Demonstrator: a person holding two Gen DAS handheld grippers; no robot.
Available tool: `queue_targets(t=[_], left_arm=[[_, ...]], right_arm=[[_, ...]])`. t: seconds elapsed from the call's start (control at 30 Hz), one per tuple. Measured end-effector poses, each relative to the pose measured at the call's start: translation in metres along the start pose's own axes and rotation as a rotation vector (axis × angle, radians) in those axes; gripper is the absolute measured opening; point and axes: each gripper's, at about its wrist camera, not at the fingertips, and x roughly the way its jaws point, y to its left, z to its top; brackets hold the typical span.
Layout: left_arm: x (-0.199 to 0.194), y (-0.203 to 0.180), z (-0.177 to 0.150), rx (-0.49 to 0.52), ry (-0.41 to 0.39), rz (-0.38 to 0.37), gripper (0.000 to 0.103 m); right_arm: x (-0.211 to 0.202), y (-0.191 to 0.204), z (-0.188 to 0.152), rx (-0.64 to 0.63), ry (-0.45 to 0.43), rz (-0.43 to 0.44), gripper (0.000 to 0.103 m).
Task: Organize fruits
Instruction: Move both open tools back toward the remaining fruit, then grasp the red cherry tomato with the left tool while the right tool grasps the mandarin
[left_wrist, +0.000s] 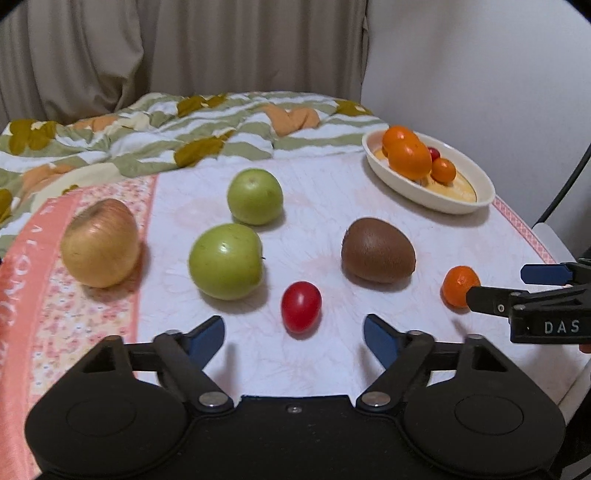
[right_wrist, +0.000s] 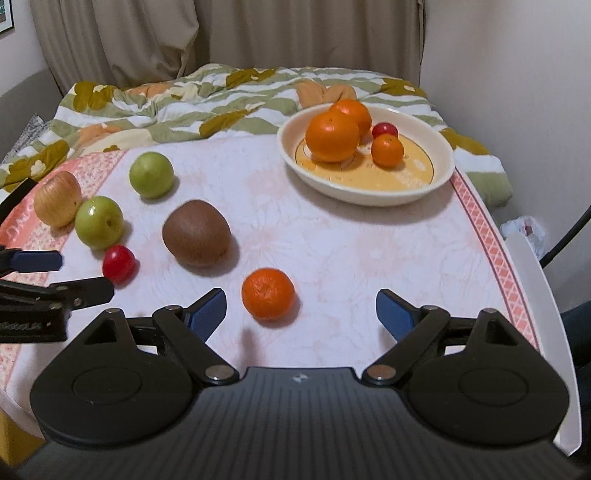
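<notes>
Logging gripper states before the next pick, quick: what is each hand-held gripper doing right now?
Left hand-held gripper: open, holding nothing.
Right hand-held gripper: open, holding nothing.

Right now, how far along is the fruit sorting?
Done: the bowl holds three oranges and one cherry tomato. In hand: nothing; the left gripper and right gripper are open. Left: the small orange, tomato, kiwi, two green apples, yellowish apple.

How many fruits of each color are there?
Orange: 4
Green: 2
Red: 2
Brown: 1
Yellowish: 1
Total: 10
</notes>
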Motion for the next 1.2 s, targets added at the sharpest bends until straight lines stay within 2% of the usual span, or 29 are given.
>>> queue_targets(t=[0.07,0.17,0.37,0.4,0.43,0.77,0.87,0.93,1.2], left_arm=[[0.005,-0.001,0.001,0.001,0.007,-0.008,0.074],[0.010,-0.002,0.002,0.009,0.005,-0.008,0.069],[0.023,-0.006,0.008,0.014,0.005,-0.016,0.053],[0.024,-0.007,0.008,0.018,0.009,-0.016,0.039],[0.025,-0.008,0.008,0.024,0.012,-0.006,0.031],[0.023,-0.004,0.007,0.015,0.022,-0.007,0.031],[0.022,-0.004,0.006,0.021,0.022,-0.006,0.031],[0.021,-0.004,0.005,0.022,0.023,-0.005,0.031],[0.010,-0.007,0.007,0.012,0.009,-0.008,0.031]], right_arm=[[0.003,-0.001,-0.002,-0.006,0.009,-0.005,0.103],[0.007,0.000,-0.004,-0.012,0.019,0.002,0.097],[0.014,0.007,-0.003,-0.030,0.035,0.022,0.087],[0.015,0.008,-0.002,-0.031,0.037,0.024,0.086],[0.016,0.009,-0.001,-0.031,0.038,0.027,0.085],[0.025,0.012,0.003,-0.025,0.054,0.043,0.073],[0.027,0.012,0.004,-0.024,0.054,0.049,0.063],[0.026,0.013,0.005,-0.031,0.050,0.058,0.051],[0.016,0.014,0.008,-0.039,0.035,0.052,0.051]])
